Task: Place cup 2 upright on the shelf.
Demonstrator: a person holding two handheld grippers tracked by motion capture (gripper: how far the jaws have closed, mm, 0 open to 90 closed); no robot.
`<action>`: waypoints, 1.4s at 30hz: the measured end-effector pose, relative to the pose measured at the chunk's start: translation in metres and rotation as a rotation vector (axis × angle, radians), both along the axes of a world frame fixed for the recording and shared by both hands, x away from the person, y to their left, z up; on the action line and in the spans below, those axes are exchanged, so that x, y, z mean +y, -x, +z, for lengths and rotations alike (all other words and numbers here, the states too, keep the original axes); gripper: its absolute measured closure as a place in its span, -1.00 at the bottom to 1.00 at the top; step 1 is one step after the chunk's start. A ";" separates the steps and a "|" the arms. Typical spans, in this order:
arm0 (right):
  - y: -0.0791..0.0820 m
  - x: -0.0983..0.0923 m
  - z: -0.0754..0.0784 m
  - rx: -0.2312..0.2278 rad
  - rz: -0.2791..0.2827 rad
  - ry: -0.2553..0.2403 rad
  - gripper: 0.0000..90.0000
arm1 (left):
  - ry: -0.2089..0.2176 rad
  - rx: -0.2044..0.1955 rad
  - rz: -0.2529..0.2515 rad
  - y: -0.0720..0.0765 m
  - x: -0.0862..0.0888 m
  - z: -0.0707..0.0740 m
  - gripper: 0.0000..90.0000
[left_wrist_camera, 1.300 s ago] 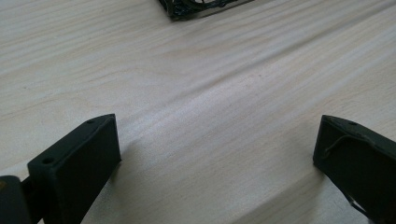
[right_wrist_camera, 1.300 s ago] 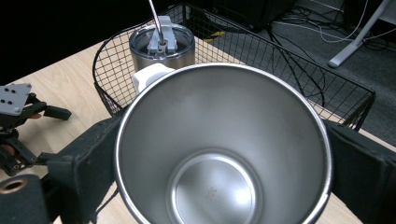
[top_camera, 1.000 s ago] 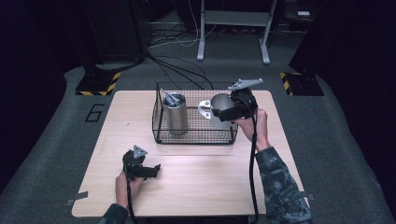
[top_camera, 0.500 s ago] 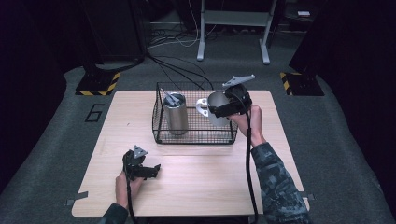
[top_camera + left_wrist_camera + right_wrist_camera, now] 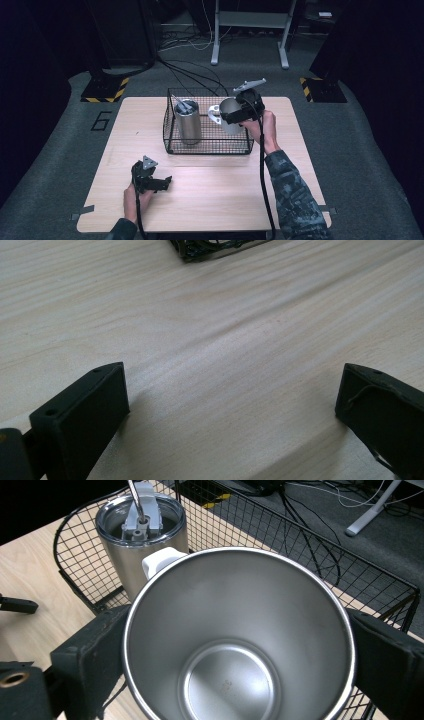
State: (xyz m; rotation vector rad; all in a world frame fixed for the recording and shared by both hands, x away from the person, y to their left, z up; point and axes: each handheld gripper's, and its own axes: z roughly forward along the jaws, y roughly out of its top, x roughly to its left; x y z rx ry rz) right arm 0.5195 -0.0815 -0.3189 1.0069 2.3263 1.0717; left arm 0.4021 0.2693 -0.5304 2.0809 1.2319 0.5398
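Gripping a steel mug [image 5: 239, 640] from both sides, the right gripper [image 5: 243, 106] sits right of centre in the high view, its two black jaws pressed against the mug's outer wall. In the right gripper view the mug's open mouth takes up the centre and lower frame, with a bare, empty interior and a white handle [image 5: 162, 560] at its upper-left rim. In the high view the mug [image 5: 227, 114] hangs over the right end of a black wire basket [image 5: 207, 145] in the upper middle of the frame, handle turned to the left; whether it touches the basket floor cannot be told. A lidded steel tumbler [image 5: 188, 120] stands upright in the basket's left part, near the mug but apart from it; in the right gripper view the tumbler [image 5: 140, 535] lies at upper left, a thin rod rising from its lid.

Lower left in the high view, the left gripper [image 5: 150, 180] rests on a pale wooden table [image 5: 300, 195], well apart from the basket. In the left gripper view its jaws stand wide apart with nothing between them but bare tabletop [image 5: 225, 350], and a corner of the basket [image 5: 215, 249] shows at the top edge.
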 end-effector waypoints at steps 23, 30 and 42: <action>-0.022 0.011 -0.020 0.016 -0.035 0.032 -0.88 | 0.000 0.001 -0.001 0.000 0.000 0.000 -0.99; -0.029 0.013 -0.027 0.034 -0.048 0.039 -0.88 | 0.000 0.001 0.000 0.000 0.000 0.000 -0.99; -0.041 0.018 -0.041 0.052 -0.078 0.044 -0.88 | 0.005 -0.002 0.004 0.000 0.000 0.000 -0.99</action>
